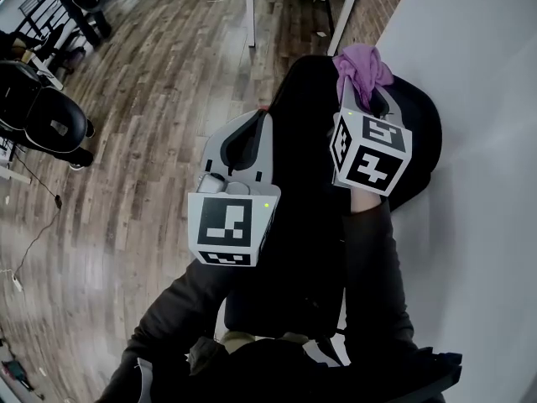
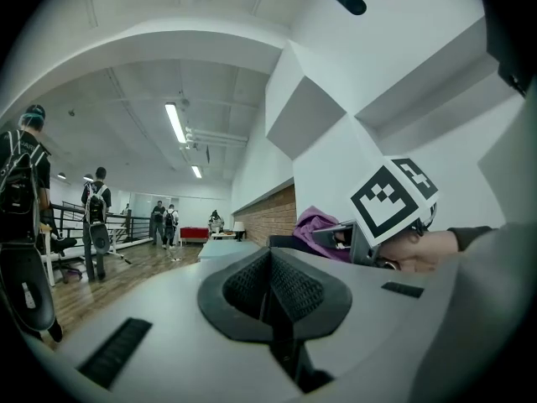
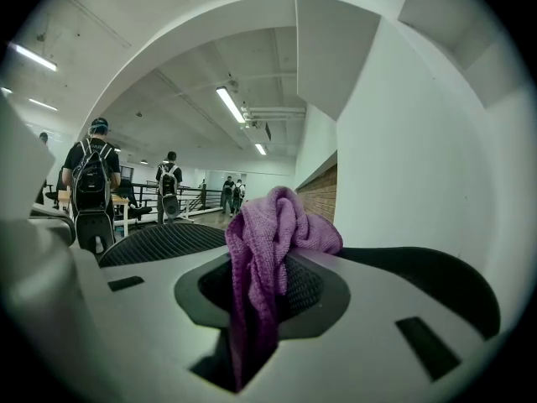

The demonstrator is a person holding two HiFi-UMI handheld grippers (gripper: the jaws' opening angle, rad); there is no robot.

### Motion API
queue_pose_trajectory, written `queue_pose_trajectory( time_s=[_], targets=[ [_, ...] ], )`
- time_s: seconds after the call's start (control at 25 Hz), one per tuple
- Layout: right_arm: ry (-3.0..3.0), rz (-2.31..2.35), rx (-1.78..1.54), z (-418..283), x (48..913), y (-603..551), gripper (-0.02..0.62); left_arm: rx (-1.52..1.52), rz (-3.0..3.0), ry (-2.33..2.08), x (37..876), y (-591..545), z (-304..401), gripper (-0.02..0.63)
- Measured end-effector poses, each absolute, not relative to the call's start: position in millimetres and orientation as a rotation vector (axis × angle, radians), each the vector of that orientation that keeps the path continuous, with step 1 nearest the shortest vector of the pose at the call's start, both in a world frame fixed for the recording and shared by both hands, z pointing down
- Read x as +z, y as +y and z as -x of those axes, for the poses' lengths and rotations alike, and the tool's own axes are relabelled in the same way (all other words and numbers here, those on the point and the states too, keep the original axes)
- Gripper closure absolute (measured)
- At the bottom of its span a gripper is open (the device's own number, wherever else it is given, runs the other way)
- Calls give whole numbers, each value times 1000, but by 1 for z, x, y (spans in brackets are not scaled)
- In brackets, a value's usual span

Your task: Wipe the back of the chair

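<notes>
Purple cloth (image 3: 270, 240), clamped in the right gripper (image 3: 262, 296), should press flat along the chair back (image 1: 304, 128); left gripper (image 2: 270, 290) closed, empty.

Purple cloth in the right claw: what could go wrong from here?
The purple cloth is bunched above the right claw, which pinches only a narrow part of it. Dragging it over the chair back could pull it loose.
The white wall is close beside the chair, so that claw may scrape it.
The left claw is shut on nothing, so the chair may shift unsteadied.
</notes>
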State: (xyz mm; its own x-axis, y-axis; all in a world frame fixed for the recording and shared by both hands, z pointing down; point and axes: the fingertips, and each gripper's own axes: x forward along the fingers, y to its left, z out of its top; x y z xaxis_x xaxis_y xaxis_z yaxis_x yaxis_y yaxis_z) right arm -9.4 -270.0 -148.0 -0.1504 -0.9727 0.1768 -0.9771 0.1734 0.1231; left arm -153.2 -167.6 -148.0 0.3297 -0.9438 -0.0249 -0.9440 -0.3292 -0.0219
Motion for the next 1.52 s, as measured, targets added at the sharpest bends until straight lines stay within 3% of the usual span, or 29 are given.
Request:
queue_pose_trajectory(
  time_s=[0.8,1.52],
  targets=[
    [-2466,-1679,-25,103,-158,-247,505,14,2465,1897,-150,-145,202,597],
    [-2641,-1532,-21,132,-165,-211,506,-7,2413,1969,-157,-133,206,597]
  ],
)
